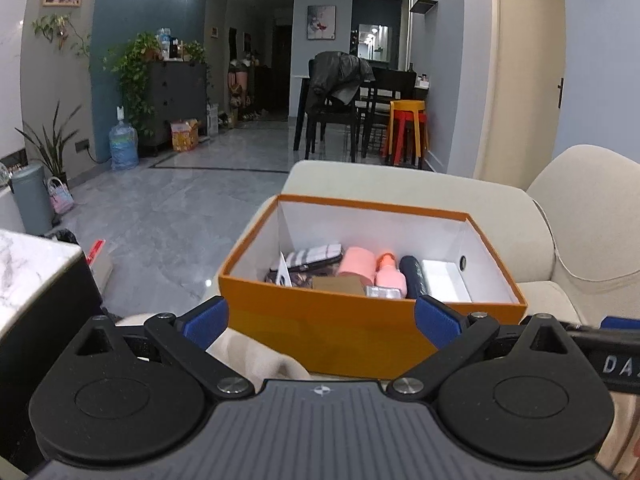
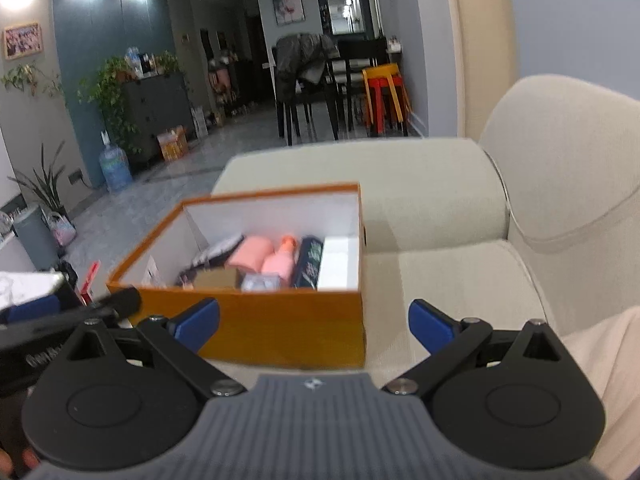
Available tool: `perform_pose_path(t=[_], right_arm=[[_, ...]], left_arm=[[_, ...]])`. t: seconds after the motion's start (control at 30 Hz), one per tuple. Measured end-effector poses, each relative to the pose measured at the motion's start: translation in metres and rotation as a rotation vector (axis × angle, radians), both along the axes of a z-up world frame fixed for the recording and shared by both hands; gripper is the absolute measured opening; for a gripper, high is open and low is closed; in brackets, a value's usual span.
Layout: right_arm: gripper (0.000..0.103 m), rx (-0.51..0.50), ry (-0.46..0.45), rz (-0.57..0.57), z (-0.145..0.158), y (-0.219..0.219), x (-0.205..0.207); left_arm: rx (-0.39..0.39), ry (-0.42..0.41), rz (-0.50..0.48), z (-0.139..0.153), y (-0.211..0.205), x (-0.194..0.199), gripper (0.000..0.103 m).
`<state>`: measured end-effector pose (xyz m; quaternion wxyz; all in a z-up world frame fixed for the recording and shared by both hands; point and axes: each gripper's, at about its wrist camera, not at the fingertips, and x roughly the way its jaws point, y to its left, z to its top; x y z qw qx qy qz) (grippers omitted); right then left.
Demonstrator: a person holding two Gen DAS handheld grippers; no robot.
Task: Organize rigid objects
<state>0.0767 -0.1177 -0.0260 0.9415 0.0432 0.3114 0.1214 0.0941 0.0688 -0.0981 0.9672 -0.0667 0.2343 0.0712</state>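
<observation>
Left wrist view: box [image 1: 360,332] dead ahead, sits on sofa [image 1: 540,292] seat, near its front-left edge; long axis runs across the view.
Box contents: striped case [image 1: 316,256], pink roll [image 1: 358,262], pink bottle [image 1: 390,278], dark tube [image 1: 416,276], white case [image 1: 446,286], packed side by side along near wall. No loose items seen on seat.
Left gripper [image 1: 322,320]: jaws wide apart, holding nothing; near wall of box lies between the pads.
Right gripper [image 2: 314,322]: jaws wide, empty; box's right corner sits between the pads, box mostly left of centre. View blurred.
Nearer arm: left, squarer to box – est.
Key relation: box fwd of both, wider than either jaw span; probably needs both grippers.
</observation>
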Motion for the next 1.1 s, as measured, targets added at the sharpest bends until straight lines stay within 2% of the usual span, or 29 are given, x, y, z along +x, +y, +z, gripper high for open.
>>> perform_pose_path(t=[0.17, 1.1], right_arm=[[0.099, -0.005, 0.02, -0.007, -0.005, -0.004, 0.0], [0.099, 0.006, -0.004, -0.002, -0.001, -0.009, -0.01]], left_arm=[[0.013, 0.008, -0.003, 0.0, -0.006, -0.002, 0.103], [0.022, -0.002, 0.004, 0.007, -0.009, -0.009, 0.103]])
